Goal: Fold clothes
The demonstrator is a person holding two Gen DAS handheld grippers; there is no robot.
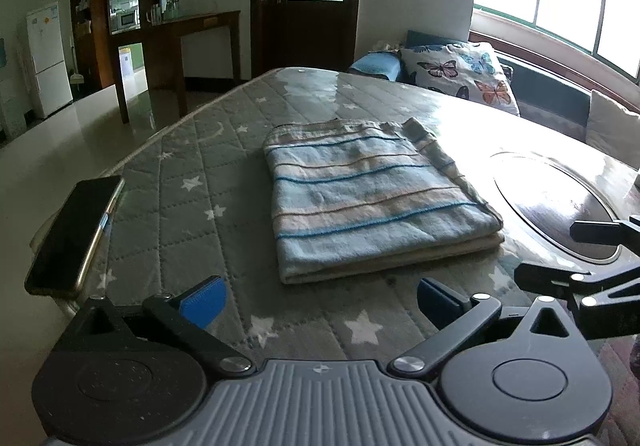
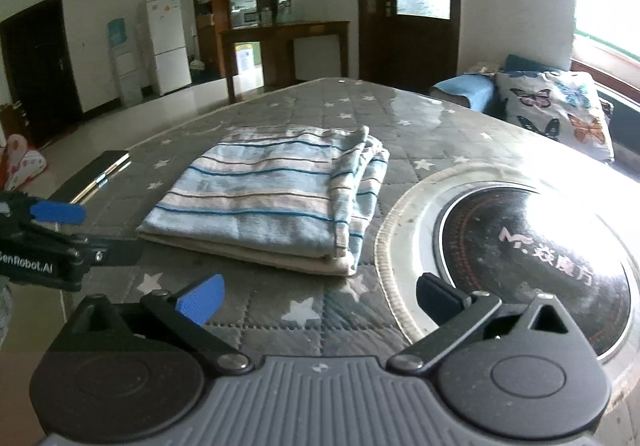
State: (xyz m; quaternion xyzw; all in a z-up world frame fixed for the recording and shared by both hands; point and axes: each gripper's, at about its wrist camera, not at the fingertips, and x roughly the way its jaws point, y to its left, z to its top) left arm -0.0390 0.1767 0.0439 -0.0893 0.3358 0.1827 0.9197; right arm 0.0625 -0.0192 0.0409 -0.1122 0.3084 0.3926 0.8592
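Note:
A striped blue, white and tan cloth [image 1: 368,194] lies folded into a flat rectangle on the grey star-patterned table cover [image 1: 192,174]. It also shows in the right wrist view [image 2: 272,194], with loose folded edges on its right side. My left gripper [image 1: 320,296] is open and empty, a little short of the cloth's near edge. My right gripper [image 2: 318,296] is open and empty, near the cloth's near right corner. The right gripper shows at the right edge of the left wrist view [image 1: 592,258]; the left gripper shows at the left edge of the right wrist view [image 2: 56,234].
A dark phone [image 1: 72,230] lies at the table's left edge, also in the right wrist view [image 2: 100,174]. A round inset cooktop [image 2: 536,250] sits in the table to the right of the cloth. A butterfly pillow [image 1: 464,74] and bench stand beyond the far edge.

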